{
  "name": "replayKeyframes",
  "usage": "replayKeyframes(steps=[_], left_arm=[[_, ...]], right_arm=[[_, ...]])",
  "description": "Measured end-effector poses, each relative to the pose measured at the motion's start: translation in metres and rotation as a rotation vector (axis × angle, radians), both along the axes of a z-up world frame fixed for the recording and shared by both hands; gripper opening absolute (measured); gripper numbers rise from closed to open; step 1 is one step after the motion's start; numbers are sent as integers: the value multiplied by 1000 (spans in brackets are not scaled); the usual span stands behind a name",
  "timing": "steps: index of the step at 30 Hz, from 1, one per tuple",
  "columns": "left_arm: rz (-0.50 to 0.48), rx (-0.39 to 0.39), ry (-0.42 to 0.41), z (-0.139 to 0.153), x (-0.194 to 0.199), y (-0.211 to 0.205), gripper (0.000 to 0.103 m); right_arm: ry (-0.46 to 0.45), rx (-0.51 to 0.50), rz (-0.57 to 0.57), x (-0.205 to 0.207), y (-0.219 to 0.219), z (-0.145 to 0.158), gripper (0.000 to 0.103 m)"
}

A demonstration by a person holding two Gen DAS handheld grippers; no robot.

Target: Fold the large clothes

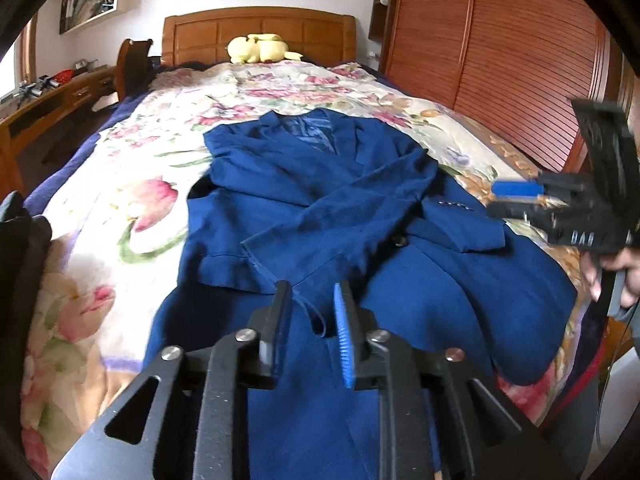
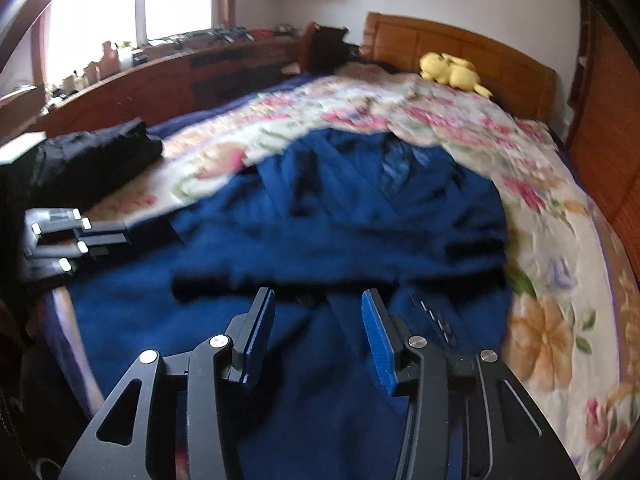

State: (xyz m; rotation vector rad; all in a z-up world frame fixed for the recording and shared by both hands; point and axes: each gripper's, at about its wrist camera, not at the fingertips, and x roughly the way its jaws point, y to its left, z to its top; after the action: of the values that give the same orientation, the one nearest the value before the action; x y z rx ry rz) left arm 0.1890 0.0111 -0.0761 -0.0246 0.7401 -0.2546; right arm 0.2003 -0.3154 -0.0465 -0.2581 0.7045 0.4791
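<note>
A dark blue jacket (image 1: 320, 200) lies spread face up on the bed (image 1: 120, 184), collar toward the headboard (image 1: 260, 30), with both sleeves folded across its front so that they cross over the chest. The left gripper (image 1: 312, 300) hangs low over the jacket's near hem, its fingers (image 1: 343, 320) a little apart with only a thin loop of cord showing in the gap, nothing pinched. The right gripper (image 2: 318, 308) sits over the near part of the jacket by a row of cuff buttons, its fingers (image 2: 376, 332) spread wider and empty. A flowered blanket (image 1: 100, 216) covers the bed beneath the jacket. A yellow plush toy (image 1: 260, 48) rests against the headboard, and a folded black garment (image 2: 92, 156) lies near the bed's edge.
</note>
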Motion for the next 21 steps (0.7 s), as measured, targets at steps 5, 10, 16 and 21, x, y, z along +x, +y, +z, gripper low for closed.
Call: replayKeyframes(steps=[5,10,16,21], left_arm=[[-20,22,46,-10,24,-6,28],[-19,80,106,-25,56,-3,29],[5,179,169,-45,85,-1,30],[14,219,204,-57,102,-1,30]], right_arm=[[22,-56,-46,-1,-15,-31,47],[54,-30,-48,6,-18,-59,47],[74,23,-58,14,-14,-81,47],[89,48,-59,22,-13,-90,47]])
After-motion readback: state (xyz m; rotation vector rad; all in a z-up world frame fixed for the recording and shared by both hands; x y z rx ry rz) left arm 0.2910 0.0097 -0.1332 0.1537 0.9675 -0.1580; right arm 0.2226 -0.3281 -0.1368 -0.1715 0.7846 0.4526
